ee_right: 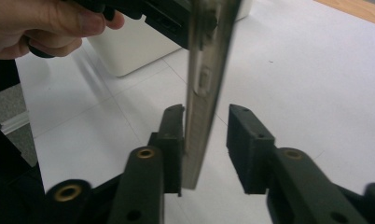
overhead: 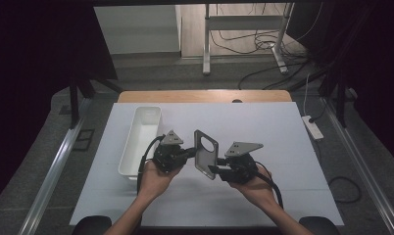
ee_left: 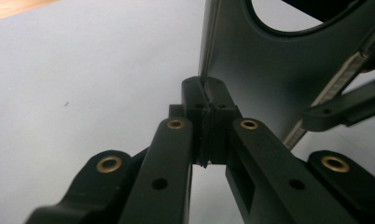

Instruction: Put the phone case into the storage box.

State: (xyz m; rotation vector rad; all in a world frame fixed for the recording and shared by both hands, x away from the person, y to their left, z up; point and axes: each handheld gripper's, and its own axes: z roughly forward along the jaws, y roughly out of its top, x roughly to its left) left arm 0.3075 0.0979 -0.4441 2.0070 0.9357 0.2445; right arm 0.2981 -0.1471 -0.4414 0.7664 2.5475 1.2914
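A dark grey phone case [overhead: 205,152] with a round camera hole is held upright above the white mat, between the two grippers. My left gripper [overhead: 191,152] is shut on its left edge; in the left gripper view the pads [ee_left: 205,93] pinch the thin edge of the case [ee_left: 251,70]. My right gripper [overhead: 213,170] sits at the case's lower right edge. In the right gripper view the case [ee_right: 206,70] stands edge-on between the jaws of that gripper [ee_right: 207,112]: it rests against the left pad [ee_right: 172,135], and the right pad [ee_right: 244,140] stands clear of it.
A long white tray [overhead: 128,147] lies on the mat to the left of the left hand, also seen behind the case [ee_right: 129,51]. The white mat [overhead: 263,122] covers a wooden table [overhead: 205,96]. A power strip [overhead: 312,126] lies off the right edge.
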